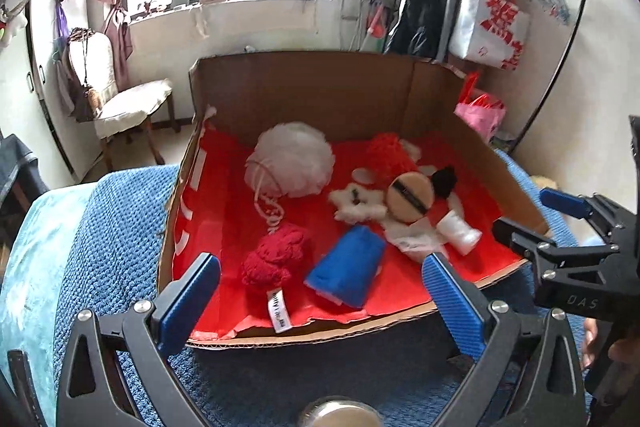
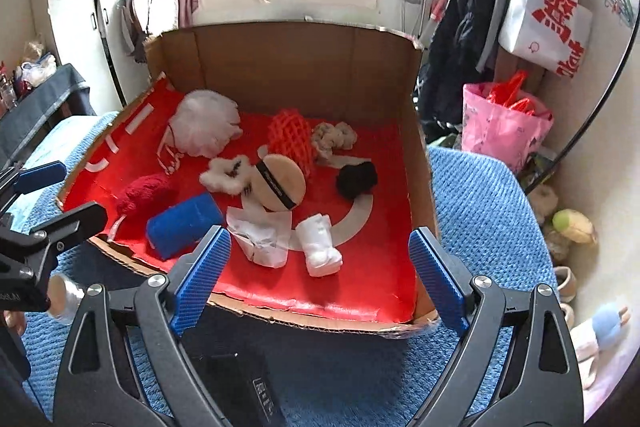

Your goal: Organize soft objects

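Observation:
A cardboard box (image 1: 304,87) with a red lining sits on a blue bed cover and holds several soft objects: a white mesh pouf (image 1: 290,159), a red fuzzy item with a tag (image 1: 276,259), a blue sponge (image 1: 346,267), a tan powder puff with a black band (image 1: 410,199), a white fluffy scrunchie (image 1: 356,205), a black pom (image 1: 444,181) and a white rolled cloth (image 1: 460,229). My left gripper (image 1: 320,299) is open and empty at the box's near edge. My right gripper (image 2: 320,271) is open and empty over the box's near right part; it also shows in the left wrist view (image 1: 532,211).
The box (image 2: 304,67) also holds an orange net (image 2: 290,137), a beige scrunchie (image 2: 334,137) and crumpled white paper (image 2: 262,237). A pink bag (image 2: 500,125) and a clothes rack stand right. A chair (image 1: 120,95) stands left. Plush toys (image 2: 572,227) lie on the floor.

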`<state>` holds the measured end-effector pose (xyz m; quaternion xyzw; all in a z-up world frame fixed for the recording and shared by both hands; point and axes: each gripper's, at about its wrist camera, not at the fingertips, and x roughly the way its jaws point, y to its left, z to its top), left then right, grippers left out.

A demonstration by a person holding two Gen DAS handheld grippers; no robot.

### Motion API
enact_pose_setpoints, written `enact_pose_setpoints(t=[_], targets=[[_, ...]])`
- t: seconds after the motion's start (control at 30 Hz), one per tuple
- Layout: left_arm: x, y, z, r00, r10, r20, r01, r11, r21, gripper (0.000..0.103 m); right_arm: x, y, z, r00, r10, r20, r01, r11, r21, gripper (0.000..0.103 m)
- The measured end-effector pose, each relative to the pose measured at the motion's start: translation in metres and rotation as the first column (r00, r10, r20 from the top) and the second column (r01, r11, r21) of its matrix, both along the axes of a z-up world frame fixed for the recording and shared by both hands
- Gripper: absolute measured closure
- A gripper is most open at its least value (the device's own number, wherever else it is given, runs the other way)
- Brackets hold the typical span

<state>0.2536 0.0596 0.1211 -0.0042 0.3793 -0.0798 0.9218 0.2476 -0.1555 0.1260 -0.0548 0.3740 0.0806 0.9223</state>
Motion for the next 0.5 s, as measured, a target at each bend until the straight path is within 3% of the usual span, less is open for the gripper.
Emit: enact_pose_setpoints(t=[0.17, 0.5], targets=[[0.011, 0.003, -0.015, 0.998, 0.007, -0.062, -0.008, 1.000, -0.016, 0.000, 0.011, 0.000, -0.015, 0.999, -0.016, -0.041, 0.016, 1.000, 0.008, 0.011], [0.020, 0.006, -0.020, 0.995, 0.017, -0.093, -0.018, 1.000, -0.011, 0.000, 0.023, 0.000, -0.031, 0.995, -0.034, -0.098, 0.034, 0.999, -0.005, 0.011]])
